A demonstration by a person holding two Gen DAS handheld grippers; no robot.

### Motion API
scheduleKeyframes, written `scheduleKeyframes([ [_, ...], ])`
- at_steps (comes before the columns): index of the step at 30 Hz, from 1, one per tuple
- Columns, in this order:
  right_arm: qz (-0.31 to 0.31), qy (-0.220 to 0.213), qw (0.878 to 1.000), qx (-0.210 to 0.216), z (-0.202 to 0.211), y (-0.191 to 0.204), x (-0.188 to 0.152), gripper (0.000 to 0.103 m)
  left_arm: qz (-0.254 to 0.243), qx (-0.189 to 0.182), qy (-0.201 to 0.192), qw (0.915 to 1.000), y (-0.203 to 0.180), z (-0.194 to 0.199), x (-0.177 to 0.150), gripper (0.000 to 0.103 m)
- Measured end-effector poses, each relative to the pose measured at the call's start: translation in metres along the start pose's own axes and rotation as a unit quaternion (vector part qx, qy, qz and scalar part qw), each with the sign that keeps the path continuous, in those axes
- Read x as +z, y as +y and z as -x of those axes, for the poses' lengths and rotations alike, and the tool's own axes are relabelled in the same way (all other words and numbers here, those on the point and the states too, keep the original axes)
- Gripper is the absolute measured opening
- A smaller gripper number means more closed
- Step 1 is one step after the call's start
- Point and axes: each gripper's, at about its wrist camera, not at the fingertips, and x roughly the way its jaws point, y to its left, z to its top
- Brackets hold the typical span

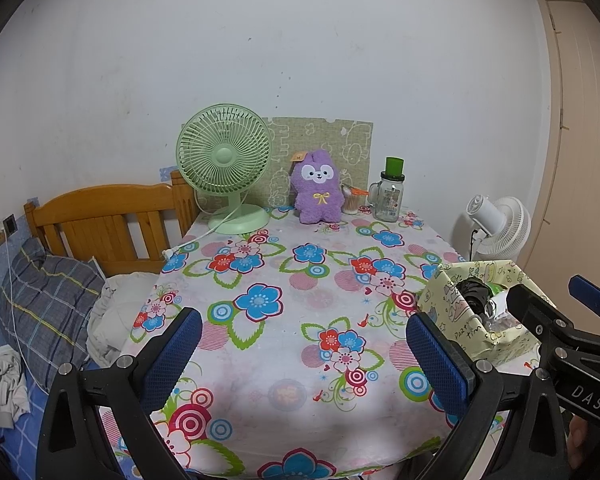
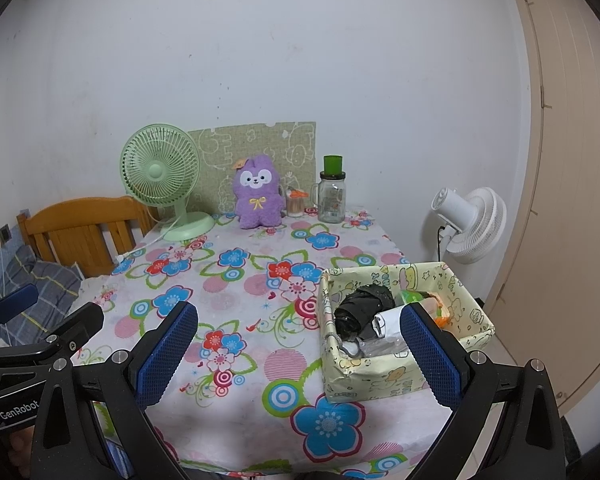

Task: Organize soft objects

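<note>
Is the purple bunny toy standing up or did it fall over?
Standing up. The purple bunny toy sits upright at the table's far end, face forward, against the patterned board behind it.

Both wrist cams sit at the table's [image 1: 300, 360] near edge, facing the far wall. Left cam offset left, right cam right; both share the tabletop and plush toy [image 2: 259, 192].
</note>
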Motion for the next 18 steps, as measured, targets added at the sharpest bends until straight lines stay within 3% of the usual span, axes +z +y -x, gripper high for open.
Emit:
scheduleKeyframes([
  [18, 0.0, 0.002, 1.0, 0.0, -0.0015, -0.0004, -0.0021, 0.102, 0.001, 0.001, 0.001, 1.0, 0.0002, -0.0007, -0.0026, 0.103],
])
